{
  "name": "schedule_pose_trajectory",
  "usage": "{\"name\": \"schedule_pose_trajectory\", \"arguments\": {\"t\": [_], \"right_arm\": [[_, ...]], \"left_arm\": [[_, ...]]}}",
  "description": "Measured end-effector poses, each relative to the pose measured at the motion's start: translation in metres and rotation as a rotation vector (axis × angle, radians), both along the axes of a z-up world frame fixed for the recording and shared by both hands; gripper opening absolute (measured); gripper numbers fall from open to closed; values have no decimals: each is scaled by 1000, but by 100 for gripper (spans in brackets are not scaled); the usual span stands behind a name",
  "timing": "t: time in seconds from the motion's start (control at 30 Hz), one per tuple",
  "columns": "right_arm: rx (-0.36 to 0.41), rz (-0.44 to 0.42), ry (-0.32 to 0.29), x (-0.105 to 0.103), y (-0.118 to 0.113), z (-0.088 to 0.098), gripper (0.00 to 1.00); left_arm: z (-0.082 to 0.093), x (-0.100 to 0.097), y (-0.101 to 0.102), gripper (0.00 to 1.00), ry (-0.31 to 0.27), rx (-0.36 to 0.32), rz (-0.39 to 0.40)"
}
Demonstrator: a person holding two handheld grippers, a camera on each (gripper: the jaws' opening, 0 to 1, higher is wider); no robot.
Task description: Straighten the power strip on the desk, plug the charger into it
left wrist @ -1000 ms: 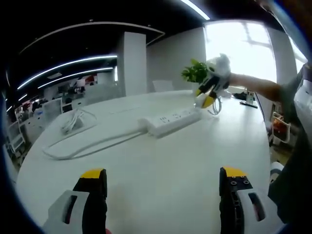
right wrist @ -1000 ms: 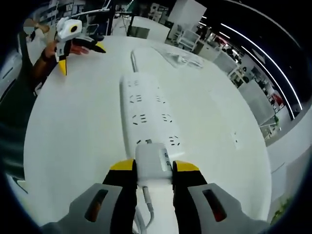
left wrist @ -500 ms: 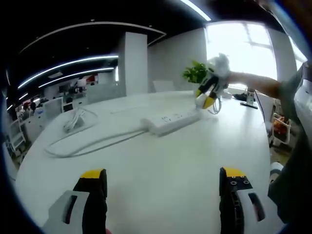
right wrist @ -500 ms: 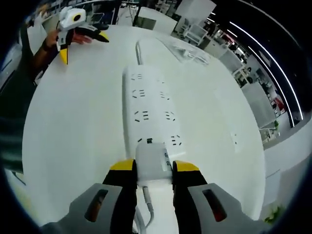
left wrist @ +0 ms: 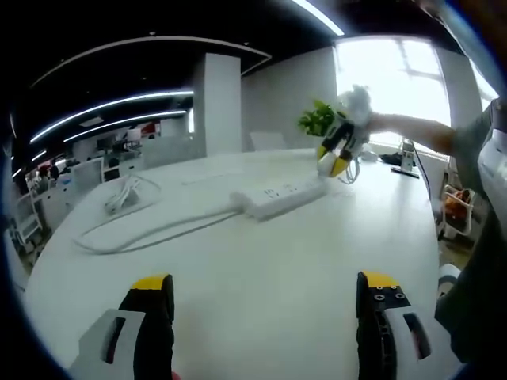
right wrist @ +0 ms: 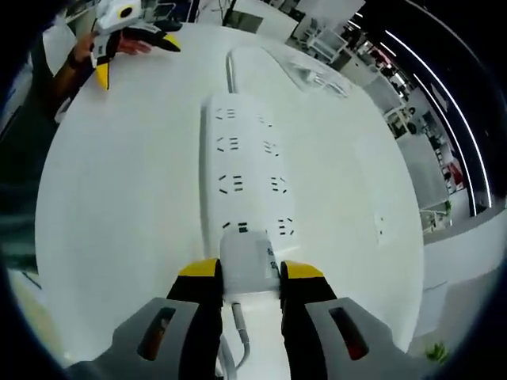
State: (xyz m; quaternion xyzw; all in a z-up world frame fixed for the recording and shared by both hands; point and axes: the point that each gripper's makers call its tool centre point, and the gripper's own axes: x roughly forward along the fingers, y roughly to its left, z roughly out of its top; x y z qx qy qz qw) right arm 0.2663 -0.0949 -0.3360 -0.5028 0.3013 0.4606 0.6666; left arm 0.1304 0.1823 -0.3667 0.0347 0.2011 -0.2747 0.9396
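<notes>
Right gripper view: the right gripper (right wrist: 244, 277) has its jaws pinching the white charger (right wrist: 249, 267), whose cable trails back between them. The charger sits at the near end of the white power strip (right wrist: 247, 166), touching it; whether its prongs are seated cannot be told. The strip runs straight ahead of the jaws on the white desk (right wrist: 127, 206), its cord (right wrist: 230, 70) leading off beyond the far end. The left gripper (right wrist: 119, 36) hangs ahead and to the left, held by a hand (right wrist: 136, 47).

Left gripper view: left gripper jaws spread wide, holding nothing, above bare desk. Far ahead lie the strip and its looping cord; a coiled white cable (left wrist: 120, 198) lies ahead-left. A green plant (left wrist: 318, 120) stands behind the right gripper.
</notes>
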Motion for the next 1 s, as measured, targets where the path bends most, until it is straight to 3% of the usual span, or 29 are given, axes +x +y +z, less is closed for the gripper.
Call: {"name": "schedule_pose_trajectory", "arguments": {"t": [0.7, 1.0], "right_arm": [[-202, -15, 9, -1, 4, 2, 27], [-253, -24, 22, 1, 7, 3, 27]], "left_arm": [[0, 0, -1, 99, -4, -3, -3], [1, 0, 0, 99, -5, -4, -5]]}}
